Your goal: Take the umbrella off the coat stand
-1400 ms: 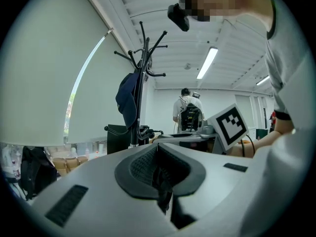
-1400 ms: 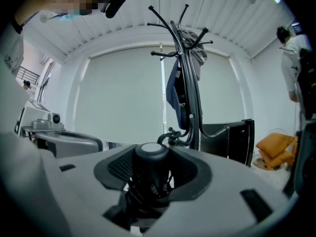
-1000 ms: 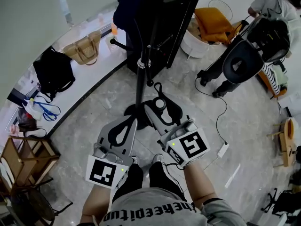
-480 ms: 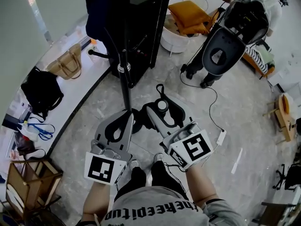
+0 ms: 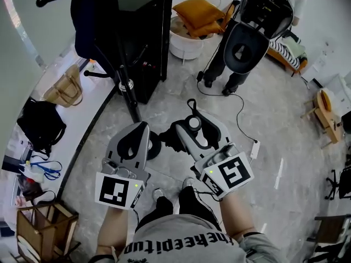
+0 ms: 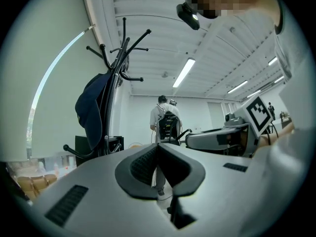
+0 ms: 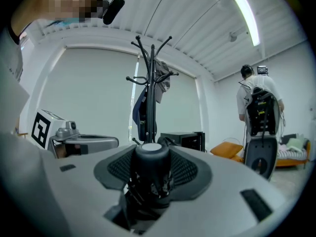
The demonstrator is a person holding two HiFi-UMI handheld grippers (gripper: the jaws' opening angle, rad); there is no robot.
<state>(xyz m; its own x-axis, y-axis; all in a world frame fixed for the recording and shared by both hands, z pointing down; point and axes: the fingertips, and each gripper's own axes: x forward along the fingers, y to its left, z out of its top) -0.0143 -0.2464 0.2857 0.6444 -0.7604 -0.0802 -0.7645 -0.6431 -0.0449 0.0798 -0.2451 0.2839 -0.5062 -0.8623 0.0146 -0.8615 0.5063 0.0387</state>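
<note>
The folded black umbrella (image 5: pixel 193 126) sits between the jaws of my right gripper (image 5: pixel 192 129), its round handle cap up and its strap loop (image 5: pixel 191 104) sticking out ahead. In the right gripper view the umbrella (image 7: pixel 150 174) fills the gap between the pads. My left gripper (image 5: pixel 137 131) is beside it, shut with nothing in it; its pads (image 6: pixel 148 159) meet at the tip. The black coat stand (image 5: pixel 123 75) rises to the upper left, apart from both grippers, with a dark garment (image 5: pixel 88 21) hanging on it. The coat stand (image 7: pixel 152 83) also shows ahead of the right gripper.
A black cabinet (image 5: pixel 148 32) stands behind the coat stand. A white tub with an orange cushion (image 5: pixel 189 34) and a person with a backpack (image 5: pixel 258 15) are beyond. Bags (image 5: pixel 64 89) lie on the left ledge, a wooden crate (image 5: pixel 44 229) at lower left, a cable and power strip (image 5: pixel 254 149) on the right.
Both grippers have drawn away from the coat stand, which has slid up and left in the head view. The umbrella stays in the right gripper; the left stays shut.
</note>
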